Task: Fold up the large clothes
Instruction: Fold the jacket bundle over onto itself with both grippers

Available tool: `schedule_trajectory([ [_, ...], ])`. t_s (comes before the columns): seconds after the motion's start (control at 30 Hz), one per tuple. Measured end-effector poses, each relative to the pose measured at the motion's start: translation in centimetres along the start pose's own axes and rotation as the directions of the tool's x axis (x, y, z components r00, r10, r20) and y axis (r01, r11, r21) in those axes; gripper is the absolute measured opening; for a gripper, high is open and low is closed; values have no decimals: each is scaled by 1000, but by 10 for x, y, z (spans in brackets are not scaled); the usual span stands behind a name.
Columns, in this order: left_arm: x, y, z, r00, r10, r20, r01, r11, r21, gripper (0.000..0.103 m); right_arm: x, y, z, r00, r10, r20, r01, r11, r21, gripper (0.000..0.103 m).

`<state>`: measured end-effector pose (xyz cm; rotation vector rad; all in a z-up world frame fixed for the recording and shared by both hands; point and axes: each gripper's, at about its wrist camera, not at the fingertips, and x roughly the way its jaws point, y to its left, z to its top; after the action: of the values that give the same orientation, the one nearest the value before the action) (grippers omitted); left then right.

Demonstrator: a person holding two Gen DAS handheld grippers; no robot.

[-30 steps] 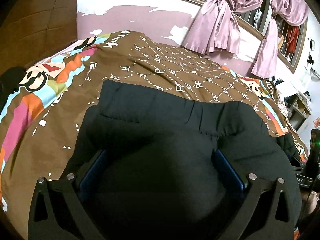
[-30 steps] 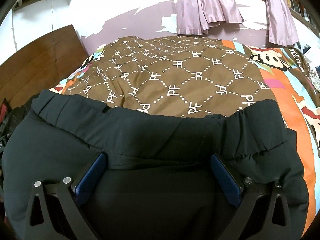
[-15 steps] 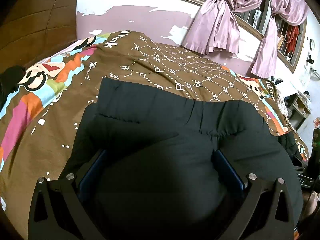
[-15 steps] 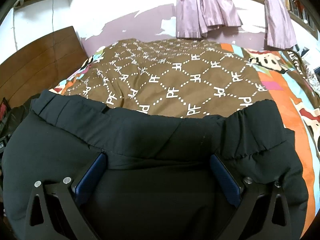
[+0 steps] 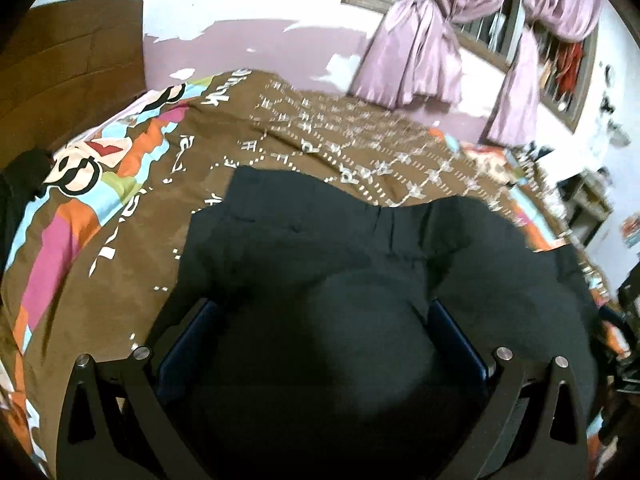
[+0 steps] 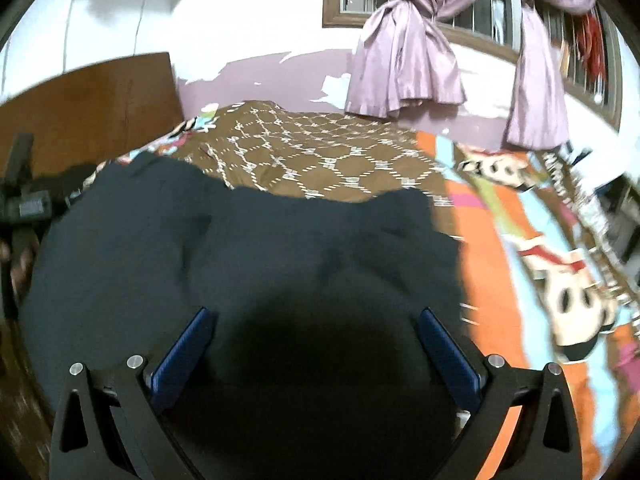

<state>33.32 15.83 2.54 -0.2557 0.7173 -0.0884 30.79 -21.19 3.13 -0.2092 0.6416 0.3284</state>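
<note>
A bed fills most of both views, covered by a brown quilt point(image 5: 320, 148) with white dotted diamonds and a bright cartoon border along its sides. Behind it stand a wooden headboard point(image 6: 88, 96), a wall with peeling purple paint, and a barred window hung with tied-back pink curtains point(image 6: 404, 56).

A black padded garment point(image 5: 360, 264) lies on the near part of the quilt. Its far edge, a gathered band, runs across the middle of each view, with bare quilt beyond it up to the wall. In the left wrist view, quilt also lies open to the left of the garment's side edge; in the right wrist view, the orange border point(image 6: 492, 264) lies open to its right.

The left gripper point(image 5: 320, 320) is spread wide, its blue pads point(image 5: 456, 340) set on either side of a bulge of the black cloth; whether they press it cannot be told. The right gripper point(image 6: 316, 332) is spread just as wide over the garment, its blue pads point(image 6: 184, 352) apart and clamping nothing visible.
</note>
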Motion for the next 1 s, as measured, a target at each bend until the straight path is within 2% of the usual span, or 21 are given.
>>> schedule_trajectory([
  [0.07,-12,4,-7,998,-70,-5,70,998,11,102,-15,-16,-11,1000,-22,-6,22,1000,14,103],
  [0.2,-29,1,-17,998,-55,-33,59,991,120,102,-24,-52,-20,999,-18,-33,23,988,152,103],
  [0.27,-35,3,-21,998,-51,-38,56,989,139,102,-22,-59,-22,997,22,-72,-8,981,192,103],
  [0.43,-39,36,-27,995,-76,-67,79,996,51,102,-12,-59,-29,991,100,-91,-78,972,221,103],
  [0.53,-33,61,-34,988,-92,-121,90,996,-25,102,-3,-60,-36,984,146,-98,-117,961,252,103],
  [0.6,-23,79,-43,976,-133,-171,121,990,-77,102,5,-64,-42,980,167,-107,-130,950,284,103],
  [0.7,-19,97,-53,963,-218,-159,194,969,-153,102,19,-71,-53,971,208,-120,-158,930,332,103],
  [0.8,-12,104,-58,951,-266,-159,241,957,-159,102,32,-79,-59,954,275,-116,-212,898,386,103],
  [0.97,-2,121,-51,909,-370,-193,336,923,-187,102,49,-91,-55,927,349,-134,-260,859,441,103],
  [1.0,0,121,-50,905,-377,-196,344,921,-185,102,50,-92,-53,925,354,-139,-261,857,445,103],
])
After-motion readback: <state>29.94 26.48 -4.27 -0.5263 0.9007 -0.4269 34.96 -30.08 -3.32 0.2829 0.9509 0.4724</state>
